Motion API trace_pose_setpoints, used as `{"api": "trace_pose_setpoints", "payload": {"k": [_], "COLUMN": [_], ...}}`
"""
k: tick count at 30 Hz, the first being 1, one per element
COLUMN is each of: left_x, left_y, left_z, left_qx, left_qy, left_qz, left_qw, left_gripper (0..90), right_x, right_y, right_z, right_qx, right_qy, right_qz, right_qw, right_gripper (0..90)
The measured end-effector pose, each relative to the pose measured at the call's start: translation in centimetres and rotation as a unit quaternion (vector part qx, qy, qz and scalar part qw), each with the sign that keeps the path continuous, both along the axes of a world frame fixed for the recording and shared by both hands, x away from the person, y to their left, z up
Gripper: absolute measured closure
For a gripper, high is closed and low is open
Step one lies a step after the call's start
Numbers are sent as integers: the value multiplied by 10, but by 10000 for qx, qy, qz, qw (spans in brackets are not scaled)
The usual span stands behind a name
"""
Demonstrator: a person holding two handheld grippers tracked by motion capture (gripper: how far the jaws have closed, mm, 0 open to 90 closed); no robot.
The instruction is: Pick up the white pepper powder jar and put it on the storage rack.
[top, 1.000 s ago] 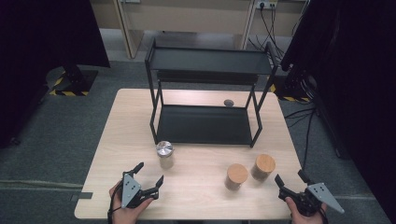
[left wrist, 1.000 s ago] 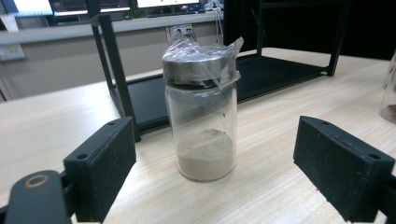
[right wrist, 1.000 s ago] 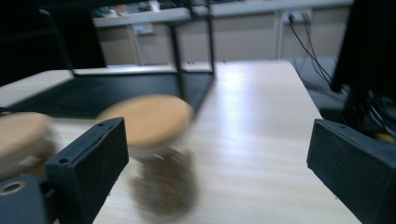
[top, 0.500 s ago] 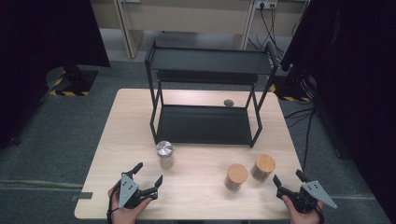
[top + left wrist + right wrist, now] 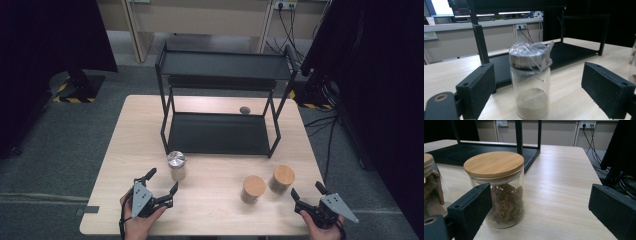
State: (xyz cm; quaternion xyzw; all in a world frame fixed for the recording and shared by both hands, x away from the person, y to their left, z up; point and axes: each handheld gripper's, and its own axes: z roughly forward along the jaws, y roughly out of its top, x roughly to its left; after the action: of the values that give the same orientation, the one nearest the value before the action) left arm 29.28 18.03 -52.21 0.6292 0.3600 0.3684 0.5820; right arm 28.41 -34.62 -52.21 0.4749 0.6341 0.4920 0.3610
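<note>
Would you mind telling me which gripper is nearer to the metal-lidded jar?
The left. The left gripper sits just in front of the metal-lidded jar, jaws open toward it. The right gripper is far off at the table's right edge, beyond both wooden-lidded jars.

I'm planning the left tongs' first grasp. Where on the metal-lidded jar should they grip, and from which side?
Grip the jar on its straight glass wall, below the metal lid, coming in level from the person's side. It stands upright on the table, and the open left tongs already face it. The loose plastic wrap over the lid would probably slip.
</note>
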Motion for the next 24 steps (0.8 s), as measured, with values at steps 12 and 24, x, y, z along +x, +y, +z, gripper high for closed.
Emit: {"api": "trace_pose_setpoints", "payload": {"k": [12, 24], "left_x": [24, 43], "left_y": [-9, -19], "left_z": [3, 1], "left_qx": [-114, -206], "left_qy": [10, 130], "left_qz": [52, 128], "left_qw": [9999, 9996], "left_gripper": [145, 181], "right_x": [0, 0], "right_y": [0, 0], "right_z": [0, 0], "right_qx": [-5, 13], "right_qy": [-12, -20], "right_qz": [-10, -23], "right_qw": [10000, 10000], "right_gripper": [54, 56]}}
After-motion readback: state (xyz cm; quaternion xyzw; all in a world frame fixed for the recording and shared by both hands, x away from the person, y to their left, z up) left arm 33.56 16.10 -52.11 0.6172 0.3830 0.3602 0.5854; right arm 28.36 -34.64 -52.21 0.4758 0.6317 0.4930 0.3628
